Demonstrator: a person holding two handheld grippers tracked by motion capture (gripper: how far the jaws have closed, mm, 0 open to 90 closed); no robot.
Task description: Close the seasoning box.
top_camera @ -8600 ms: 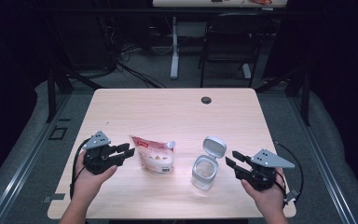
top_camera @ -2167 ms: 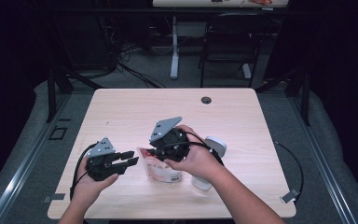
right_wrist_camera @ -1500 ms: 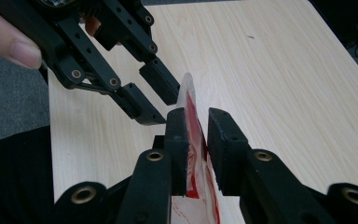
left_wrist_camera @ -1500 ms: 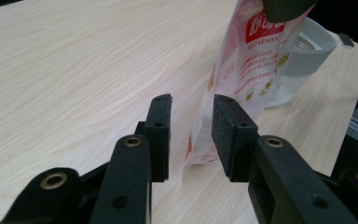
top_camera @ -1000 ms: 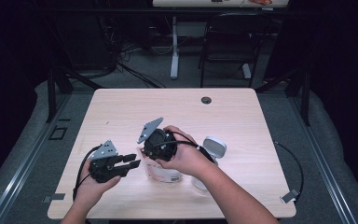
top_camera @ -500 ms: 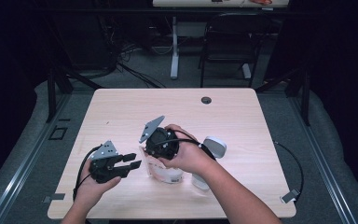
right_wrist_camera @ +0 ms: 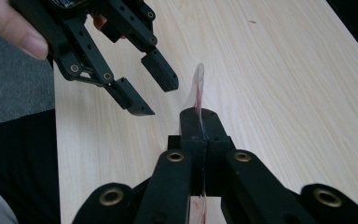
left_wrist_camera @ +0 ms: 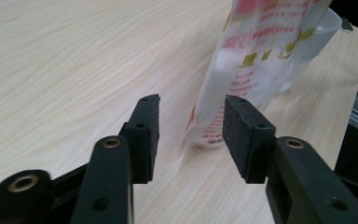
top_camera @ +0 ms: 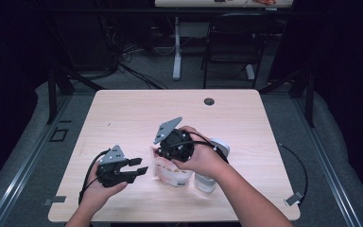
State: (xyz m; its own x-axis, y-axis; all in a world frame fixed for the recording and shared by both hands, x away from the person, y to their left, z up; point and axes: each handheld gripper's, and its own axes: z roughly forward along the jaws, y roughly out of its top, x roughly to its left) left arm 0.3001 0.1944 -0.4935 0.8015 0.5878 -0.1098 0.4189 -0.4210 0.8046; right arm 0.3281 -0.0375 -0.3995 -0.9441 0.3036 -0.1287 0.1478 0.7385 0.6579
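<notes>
High view looks forward and down over the table [top_camera: 123, 113]; both gripper views sit close along their jaws, sharing the pouch [left_wrist_camera: 256, 70] between them.

A glossy plastic pouch [left_wrist_camera: 256, 65] stands on the matt, pale wood-grain table [top_camera: 123, 113]; the left gripper [left_wrist_camera: 189, 128] has rough black pads [left_wrist_camera: 242, 135].

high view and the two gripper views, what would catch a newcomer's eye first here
First, the white pouch with red print held upright near the front middle of the table, its top edge pinched in the shut right gripper. Next, the left gripper just left of it, jaws apart and just opening, aimed at the pouch's lower edge without touching it. Behind the pouch stands an open clear container.
</notes>
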